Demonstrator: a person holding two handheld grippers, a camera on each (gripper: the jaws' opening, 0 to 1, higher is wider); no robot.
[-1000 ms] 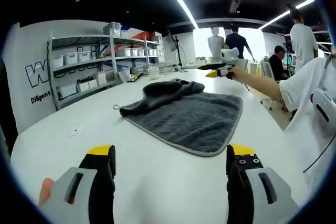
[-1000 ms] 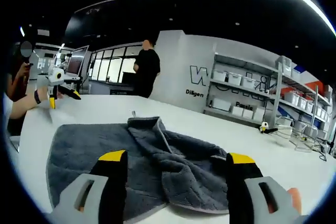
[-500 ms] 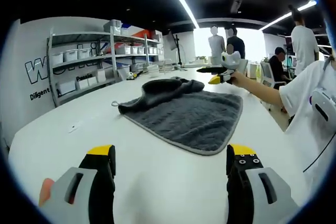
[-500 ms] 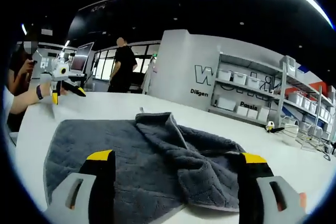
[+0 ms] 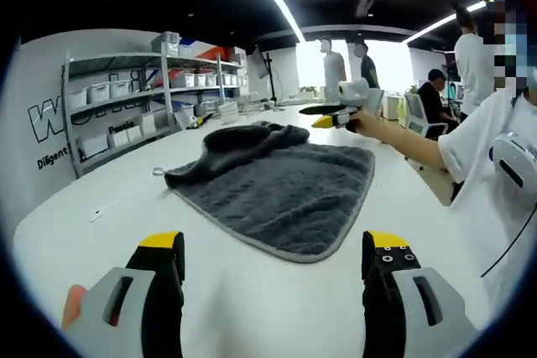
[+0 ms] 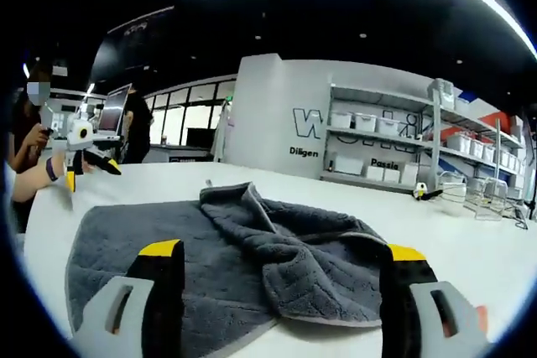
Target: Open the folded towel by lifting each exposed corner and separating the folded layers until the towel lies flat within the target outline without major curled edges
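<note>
Above the near hem of the dark grey quilted towel (image 6: 252,266), the right gripper (image 6: 281,274) hangs with jaws spread, empty. Short of that towel, over the white table (image 5: 252,308), the left gripper (image 5: 273,266) is likewise agape. Flat half lies leftward; bunched folds (image 6: 310,249) rightward.

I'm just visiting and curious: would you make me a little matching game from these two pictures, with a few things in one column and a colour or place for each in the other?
Things:
1. towel
2. table
3. storage bins
4. gripper jaw tips

Colour or place:
A. yellow
B. on the wall shelves
C. dark grey, partly bunched up
D. white, under the towel

Pairs: 1-C, 2-D, 3-B, 4-A
</note>
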